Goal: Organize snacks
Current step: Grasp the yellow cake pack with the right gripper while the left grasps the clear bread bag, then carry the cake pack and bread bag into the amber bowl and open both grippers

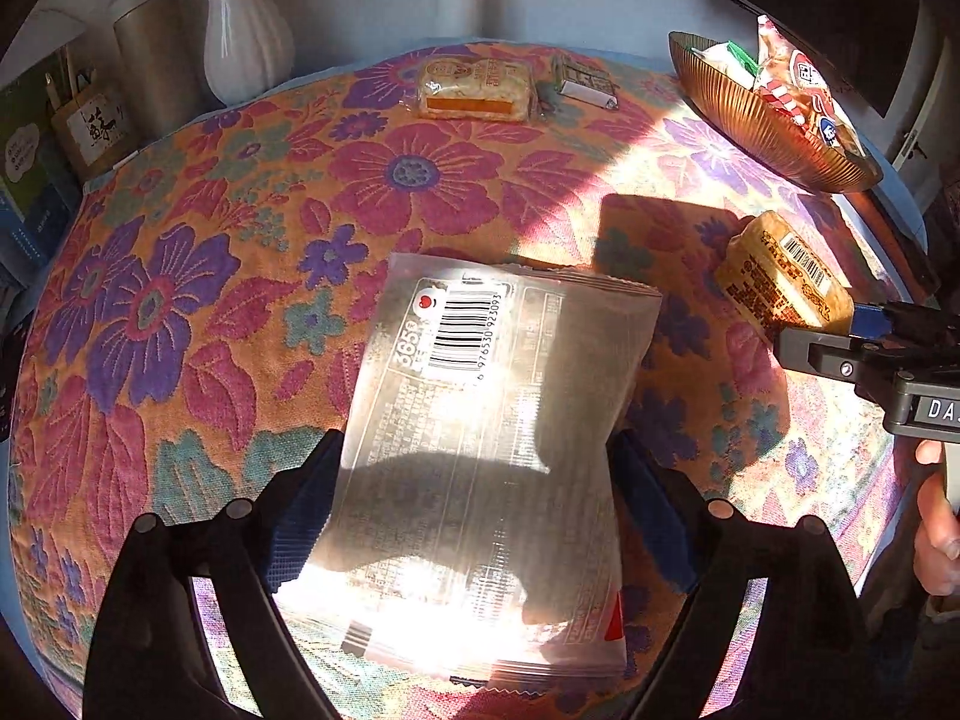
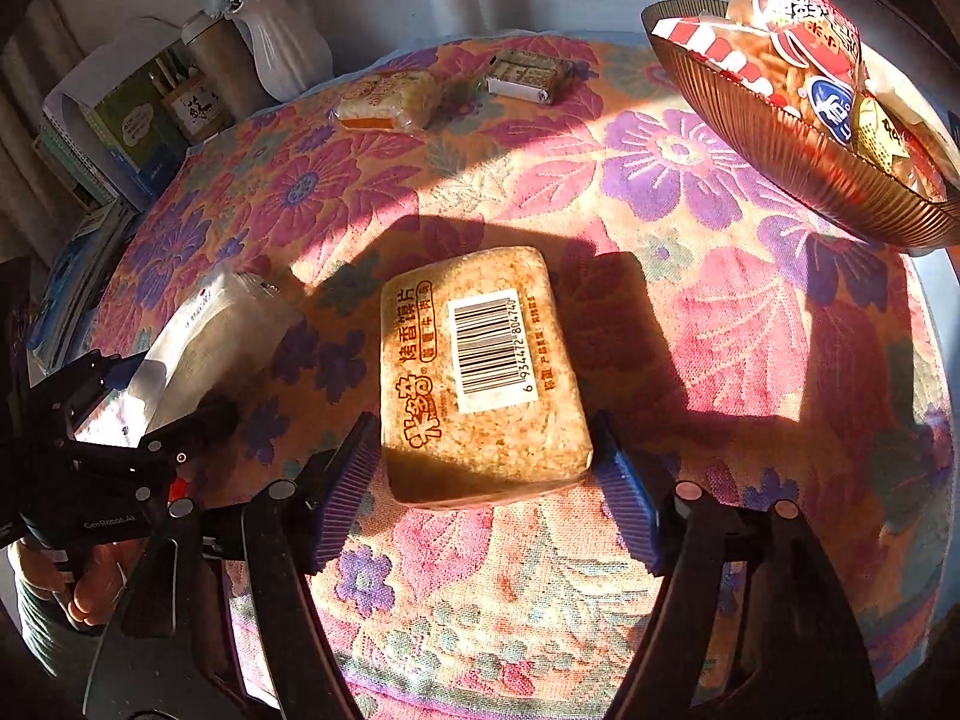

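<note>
Left gripper [image 1: 474, 480]: blue pads pressed against both long edges of silver snack packet [image 1: 480, 450], barcode side up; packet held above the floral tablecloth [image 1: 180, 300], far end tilted forward.

Right gripper [image 2: 486, 462]: ribbed blue pads closed on the near corners of golden toast-crisp pack [image 2: 480, 372], barcode up, raised over its own shadow on the cloth.

Mid-table: bare cloth, strong sun glare, hard shadows.

Far edge: orange-banded wrapped snack [image 1: 474, 90] and small dark-and-white packet [image 1: 585, 84] lying side by side, not yet collected.

Far right: ribbed amber bowl [image 1: 774, 138], already heaped with red-and-white bags [image 1: 804, 90]; likely destination for both held items.

Back row: white vase [image 1: 240, 30], boxes, pen holder [image 1: 96, 126].

Risks, as judged:
- Silver packet gripped only by thin film edges; possible slip or swing on a quick move.
- Toast pack pinched at one end; sag or crushed contents if squeezed harder.
- Bowl crowded and sitting near the table rim; added packs could slide off the heap or nudge the bowl outward.
- Both tools close together; collision possible on a shared approach.
</note>
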Motion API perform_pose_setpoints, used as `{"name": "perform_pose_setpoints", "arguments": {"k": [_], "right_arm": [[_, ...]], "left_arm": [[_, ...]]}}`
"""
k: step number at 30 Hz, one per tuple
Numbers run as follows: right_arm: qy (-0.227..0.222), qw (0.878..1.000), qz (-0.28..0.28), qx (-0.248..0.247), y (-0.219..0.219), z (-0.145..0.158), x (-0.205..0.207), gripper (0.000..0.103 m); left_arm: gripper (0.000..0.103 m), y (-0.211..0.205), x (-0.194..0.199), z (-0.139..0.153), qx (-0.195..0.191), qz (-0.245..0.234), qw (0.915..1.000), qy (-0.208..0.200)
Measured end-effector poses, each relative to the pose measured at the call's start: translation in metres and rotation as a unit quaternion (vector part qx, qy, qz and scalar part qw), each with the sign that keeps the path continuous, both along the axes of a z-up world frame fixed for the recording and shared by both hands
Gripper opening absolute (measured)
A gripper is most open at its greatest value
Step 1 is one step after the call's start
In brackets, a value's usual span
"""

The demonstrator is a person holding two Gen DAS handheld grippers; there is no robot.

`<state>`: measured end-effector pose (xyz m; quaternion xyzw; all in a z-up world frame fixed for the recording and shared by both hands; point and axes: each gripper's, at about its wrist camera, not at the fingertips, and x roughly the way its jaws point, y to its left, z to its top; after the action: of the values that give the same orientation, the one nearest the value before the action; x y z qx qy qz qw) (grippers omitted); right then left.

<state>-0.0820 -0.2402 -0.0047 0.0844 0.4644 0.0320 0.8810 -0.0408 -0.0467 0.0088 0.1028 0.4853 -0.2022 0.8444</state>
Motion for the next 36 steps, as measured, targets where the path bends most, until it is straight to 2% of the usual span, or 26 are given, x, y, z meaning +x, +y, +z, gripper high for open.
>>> {"name": "perform_pose_setpoints", "arguments": {"k": [2,3,4,5,10,14,18,21,24,26,29,33,36], "right_arm": [[-0.007,1.0,-0.004,-0.022,0.007,-0.002,0.003,0.073],[-0.011,0.999,-0.007,-0.038,0.01,-0.002,0.004,0.069],[-0.015,0.998,-0.013,-0.059,0.014,-0.003,0.004,0.06],[-0.02,0.997,-0.012,-0.074,0.016,-0.003,0.003,0.059],[-0.044,0.996,-0.005,-0.073,0.016,0.003,-0.011,0.057],[-0.083,0.996,-0.012,-0.018,-0.008,0.038,-0.031,0.056],[-0.133,0.989,-0.058,-0.012,-0.052,0.086,-0.046,0.056],[-0.166,0.981,-0.096,-0.029,-0.092,0.122,-0.045,0.056],[-0.176,0.972,-0.149,-0.052,-0.131,0.151,-0.031,0.056],[-0.159,0.964,-0.197,-0.08,-0.154,0.163,-0.011,0.056],[-0.171,0.957,-0.218,-0.082,-0.182,0.179,0.012,0.056],[-0.164,0.956,-0.238,-0.056,-0.221,0.184,0.051,0.056],[-0.148,0.951,-0.266,-0.057,-0.243,0.179,0.079,0.056]], "left_arm": [[0.076,-0.002,-0.003,0.002,-0.001,0.001,1.0,-0.009],[0.076,-0.003,-0.004,0.003,-0.002,0.001,0.9999,-0.011],[0.075,-0.003,-0.005,0.004,-0.002,0.003,0.9999,-0.012],[0.073,-0.004,-0.005,0.005,-0.004,0.006,0.9999,-0.013],[0.072,-0.007,-0.005,0.026,-0.052,0.001,0.9984,-0.019],[0.072,-0.028,-0.001,0.063,-0.088,-0.033,0.9946,-0.043],[0.072,-0.068,0.011,0.103,-0.114,-0.076,0.988,-0.07],[0.072,-0.105,0.024,0.132,-0.133,-0.107,0.9811,-0.091],[0.072,-0.145,0.041,0.156,-0.148,-0.138,0.9733,-0.108],[0.072,-0.171,0.058,0.167,-0.161,-0.154,0.9691,-0.106],[0.072,-0.203,0.087,0.177,-0.195,-0.167,0.9621,-0.092],[0.072,-0.24,0.122,0.174,-0.222,-0.183,0.9547,-0.076],[0.073,-0.261,0.147,0.161,-0.249,-0.194,0.947,-0.059]]}}
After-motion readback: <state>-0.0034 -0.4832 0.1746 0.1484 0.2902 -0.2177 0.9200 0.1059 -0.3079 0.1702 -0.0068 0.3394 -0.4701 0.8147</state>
